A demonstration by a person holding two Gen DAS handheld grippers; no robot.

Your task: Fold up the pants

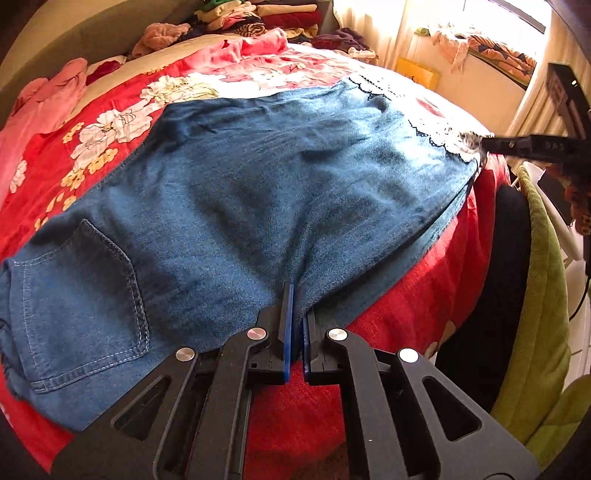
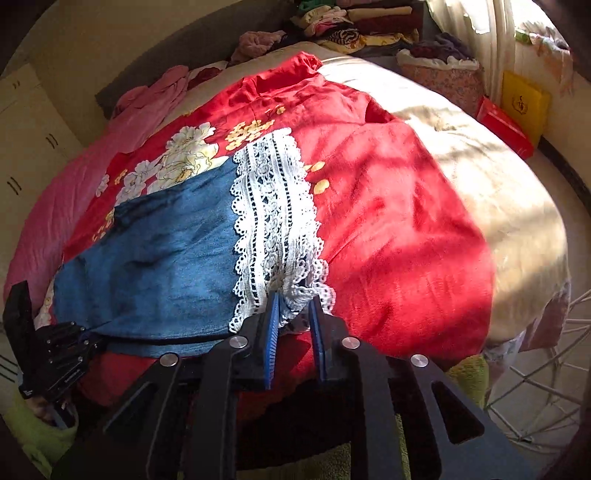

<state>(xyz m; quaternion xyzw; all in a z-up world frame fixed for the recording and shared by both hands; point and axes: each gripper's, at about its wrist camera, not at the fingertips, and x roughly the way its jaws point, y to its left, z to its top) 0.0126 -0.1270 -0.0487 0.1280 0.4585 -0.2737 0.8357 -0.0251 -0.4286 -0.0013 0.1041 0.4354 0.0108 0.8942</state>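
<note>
Blue denim pants (image 1: 236,206) with white lace hems (image 1: 443,136) lie flat on a red floral bedspread (image 1: 413,291), back pocket at the left. My left gripper (image 1: 297,306) is shut on the pants' near edge at the crotch. In the right wrist view the pants (image 2: 166,258) stretch left, and my right gripper (image 2: 293,306) is shut on the lace hem (image 2: 273,221) at the near edge. The right gripper also shows at the far right of the left wrist view (image 1: 524,146). The left gripper shows at the lower left of the right wrist view (image 2: 55,354).
The bedspread (image 2: 388,221) covers a round bed. Piles of clothes (image 1: 258,18) lie at the bed's far side. A pink cloth (image 1: 40,107) lies at the left. A green towel (image 1: 543,295) hangs beside the bed. Red and yellow boxes (image 2: 513,118) stand by the curtain.
</note>
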